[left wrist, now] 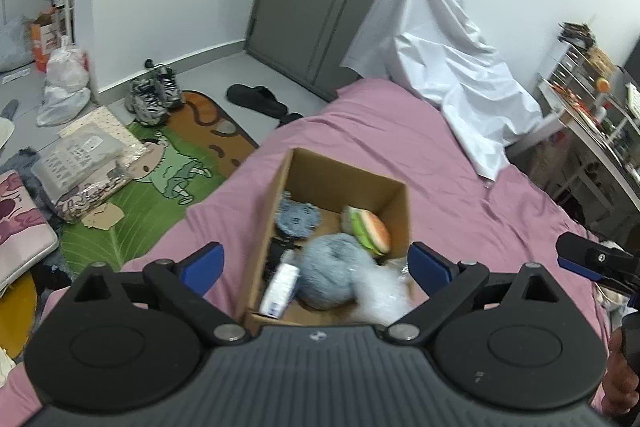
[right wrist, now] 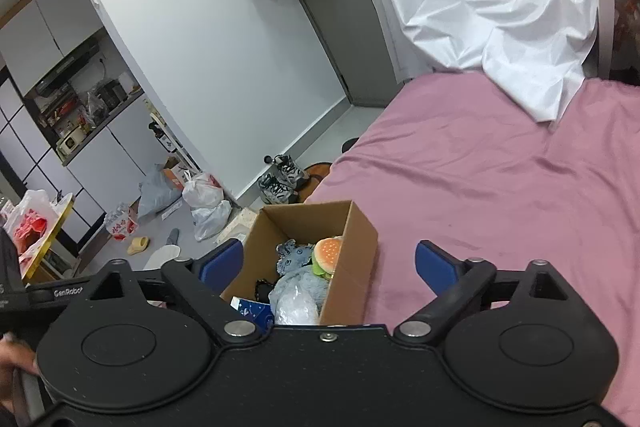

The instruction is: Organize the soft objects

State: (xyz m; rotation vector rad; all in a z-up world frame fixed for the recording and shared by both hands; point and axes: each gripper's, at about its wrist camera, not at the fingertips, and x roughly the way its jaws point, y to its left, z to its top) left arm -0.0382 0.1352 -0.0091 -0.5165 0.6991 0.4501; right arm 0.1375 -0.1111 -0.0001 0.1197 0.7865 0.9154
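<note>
Cardboard box (left wrist: 348,183) sits on the pink bed sheet (left wrist: 440,147), top open, already holding the soft items: a plush burger (left wrist: 370,229), a grey-blue fuzzy plush (left wrist: 330,275), a blue knitted piece (left wrist: 296,217), plus a clear plastic bag (left wrist: 380,291) and a white-blue carton (left wrist: 280,289) at the near end. Near contents are motion-blurred in the left view, so what the carton is stays uncertain.

Left gripper (left wrist: 316,263) hovers above the near end of the box, fingers spread wide, holding nothing. Right gripper (right wrist: 328,263) hovers just right of the box, fingers also spread, empty.

Step looks like sorting inside the box, or a pause between picks. No loose soft item shows on the sheet. Next move likely needs one gripper lowered into the box onto a plush, closing gently on the pile.

In the way: box walls are tall and narrow, and the bag partly covers the fuzzy plush. White sheet (right wrist: 500,27) is draped at the far end of the bed, well apart. Sneakers (left wrist: 154,97) and bags lie on the floor.
</note>
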